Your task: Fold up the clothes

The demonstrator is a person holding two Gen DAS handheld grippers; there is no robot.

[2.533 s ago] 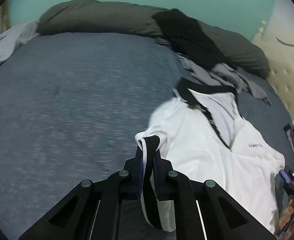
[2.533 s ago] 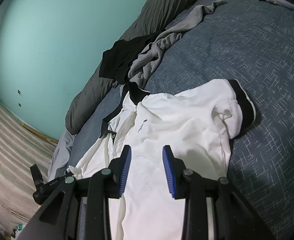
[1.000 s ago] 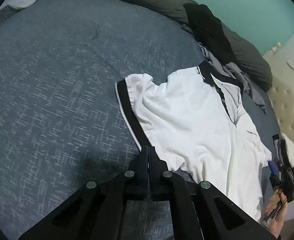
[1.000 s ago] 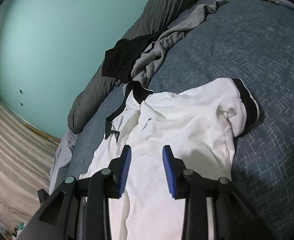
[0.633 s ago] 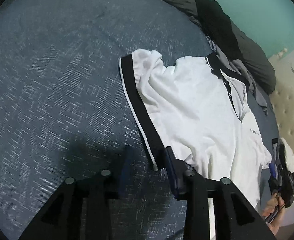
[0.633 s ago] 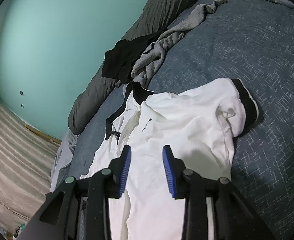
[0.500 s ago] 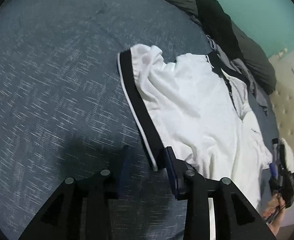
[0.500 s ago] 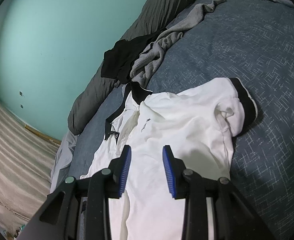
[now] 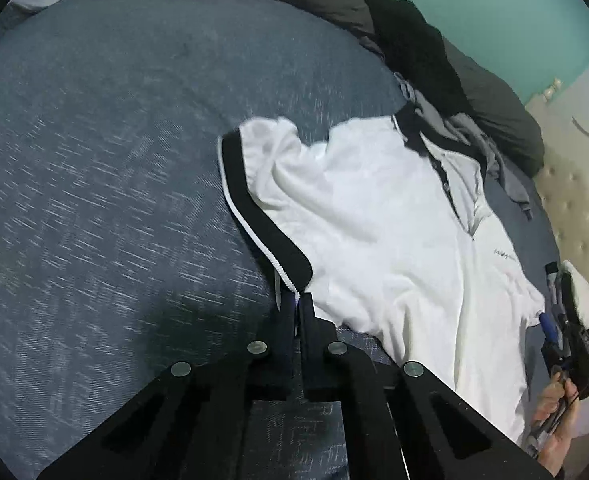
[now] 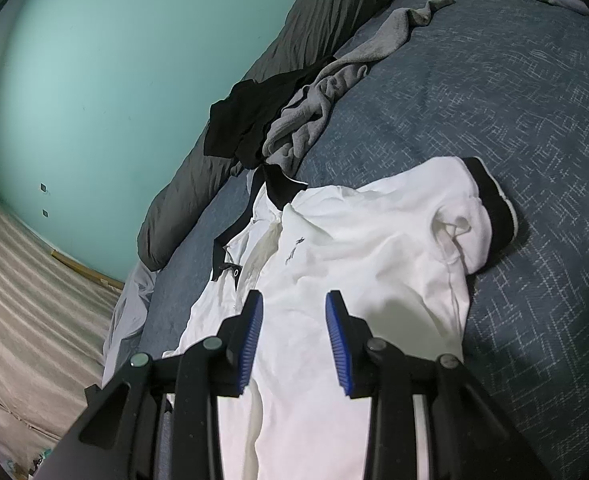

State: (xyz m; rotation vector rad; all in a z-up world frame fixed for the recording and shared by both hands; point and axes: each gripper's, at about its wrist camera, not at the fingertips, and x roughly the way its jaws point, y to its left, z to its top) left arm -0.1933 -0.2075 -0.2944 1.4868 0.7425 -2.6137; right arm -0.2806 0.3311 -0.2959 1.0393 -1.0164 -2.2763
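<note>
White polo (image 9: 374,216) lies face up on the blue bed (image 9: 94,200), collar toward the dark pillow (image 9: 494,96).

Left wrist view: left gripper (image 9: 297,308) has its jaws clenched on the sleeve cuff (image 9: 262,216), pinching the black band at its near end; the sleeve is spread out to the side. Only this view shows the right gripper (image 9: 570,344) from outside, in a hand (image 9: 554,408) at the shirt's far edge, and the padded headboard (image 9: 574,184).

Right wrist view: right gripper (image 10: 294,336) hovers over the shirt body, jaws released and holding nothing, 2 blue pads (image 10: 340,344) apart. Only this view shows the teal wall's (image 10: 114,60) full stretch and the whole grey garment (image 10: 326,80) beside a black garment (image 10: 246,120), both just past the collar (image 10: 278,188). Left gripper is out of this view.
</note>
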